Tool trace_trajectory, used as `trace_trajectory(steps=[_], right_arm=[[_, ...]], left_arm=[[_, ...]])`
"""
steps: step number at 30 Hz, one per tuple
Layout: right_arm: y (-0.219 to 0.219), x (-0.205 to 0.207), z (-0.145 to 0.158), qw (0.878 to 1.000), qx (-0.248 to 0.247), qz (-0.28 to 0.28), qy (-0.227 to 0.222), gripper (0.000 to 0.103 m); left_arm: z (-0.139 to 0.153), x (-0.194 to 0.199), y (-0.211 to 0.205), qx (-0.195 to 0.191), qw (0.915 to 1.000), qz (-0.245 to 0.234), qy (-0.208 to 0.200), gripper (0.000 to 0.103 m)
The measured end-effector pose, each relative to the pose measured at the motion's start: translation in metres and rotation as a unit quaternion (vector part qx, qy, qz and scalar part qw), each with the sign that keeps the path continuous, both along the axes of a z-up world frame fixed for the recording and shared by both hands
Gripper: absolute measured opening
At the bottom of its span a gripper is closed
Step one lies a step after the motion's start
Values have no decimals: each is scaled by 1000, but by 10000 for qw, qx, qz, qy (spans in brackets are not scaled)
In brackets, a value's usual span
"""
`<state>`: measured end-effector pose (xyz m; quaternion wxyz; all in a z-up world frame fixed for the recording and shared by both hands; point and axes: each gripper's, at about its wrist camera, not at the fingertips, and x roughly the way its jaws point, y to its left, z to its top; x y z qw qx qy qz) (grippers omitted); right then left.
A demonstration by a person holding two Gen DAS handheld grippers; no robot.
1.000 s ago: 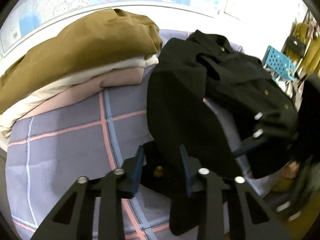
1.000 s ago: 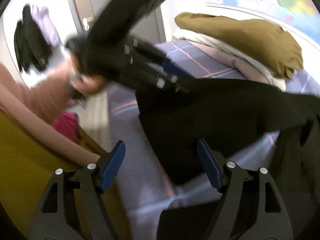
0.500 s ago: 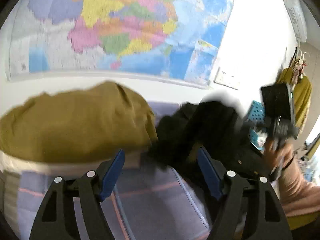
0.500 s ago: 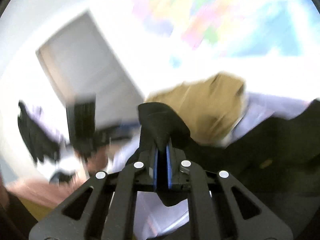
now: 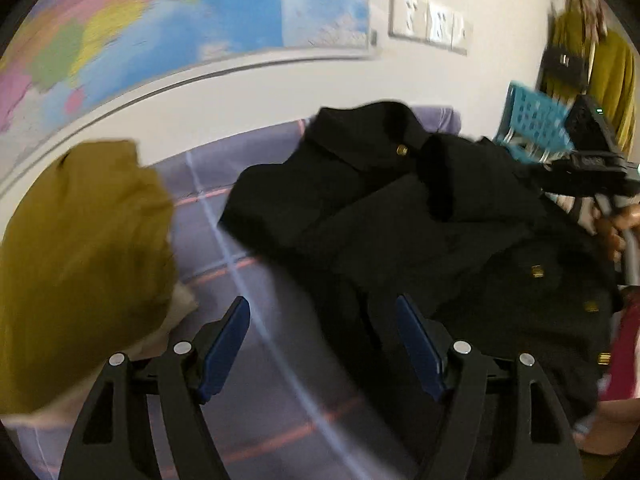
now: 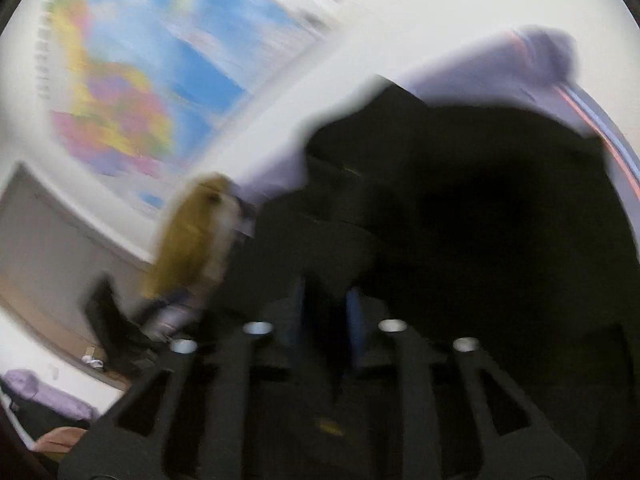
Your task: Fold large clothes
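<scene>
A black jacket [image 5: 400, 216] with gold buttons lies spread on the purple checked bed sheet [image 5: 224, 184], collar toward the wall. My left gripper [image 5: 322, 344] is open and empty, just above the sheet at the jacket's left edge. My right gripper [image 6: 326, 312] is nearly closed with black jacket fabric [image 6: 460, 216] between its blue pads; the view is blurred. The right gripper also shows at the right edge of the left wrist view [image 5: 592, 168], held by a hand.
A folded pile topped by an olive-brown garment [image 5: 80, 248] lies left on the bed; it also shows in the right wrist view [image 6: 192, 236]. A wall map [image 5: 160, 20] hangs behind. A blue plastic basket [image 5: 532, 120] stands at the right.
My left gripper let go of the jacket, opened, swung up toward the wall, then came back down over the bed. My right gripper shut on jacket fabric and moved with it.
</scene>
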<state>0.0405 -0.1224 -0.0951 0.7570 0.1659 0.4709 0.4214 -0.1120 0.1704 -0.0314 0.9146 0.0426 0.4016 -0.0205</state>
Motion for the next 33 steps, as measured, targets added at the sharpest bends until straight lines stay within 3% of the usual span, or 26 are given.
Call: trace_trajectory(steps=[3, 5, 8, 9, 12, 14, 16, 17, 18, 20, 23, 26, 28, 30, 33], right_arm=[[-21, -10, 15, 9983, -137, -362, -433, 73], [-17, -20, 29, 9958, -225, -294, -841, 76], [18, -40, 46, 9871, -533, 118, -1507, 89], [37, -49, 51, 9822, -646, 372, -1724, 90], [82, -60, 43, 9604, -1322, 751, -2336, 92], [113, -60, 31, 9448, -1789, 962, -2572, 89], [121, -55, 22, 9344, -2141, 960, -2680, 64], [119, -48, 24, 9365, -2123, 922, -2634, 42], [108, -41, 31, 9472, -1830, 844, -2493, 28], [82, -27, 51, 9666, -974, 689, -2268, 14], [22, -11, 80, 9760, 283, 232, -2147, 14], [-33, 2, 78, 9791, 799, -18, -1872, 18], [-57, 5, 59, 9836, 549, -191, -1707, 19], [-78, 9, 25, 9931, 211, -189, -1140, 20], [-97, 8, -6, 9967, -291, -322, -687, 25]], left_arm=[[-11, 18, -5, 106, 9998, -41, 180, 72], [-17, 22, -5, 107, 9996, -46, 238, 70], [-24, 25, -4, 226, 9995, 16, 203, 54], [-28, 26, -4, 210, 9994, 37, 270, 44], [-34, 23, 5, 214, 9988, 193, 387, 34], [-37, 19, 12, 84, 9986, 295, 437, 31], [-40, 14, 20, -21, 9981, 399, 475, 31], [-41, 12, 24, -140, 9978, 426, 493, 31], [-42, 10, 27, -202, 9975, 448, 505, 31], [-43, 7, 28, -225, 9975, 463, 478, 31], [-41, 5, 28, -247, 9974, 510, 436, 31], [-43, 4, 28, -202, 9974, 553, 426, 31], [-43, 2, 24, -91, 9974, 588, 409, 31], [-45, 1, 21, 32, 9969, 660, 428, 32], [-42, -3, 15, 209, 9965, 676, 435, 32]])
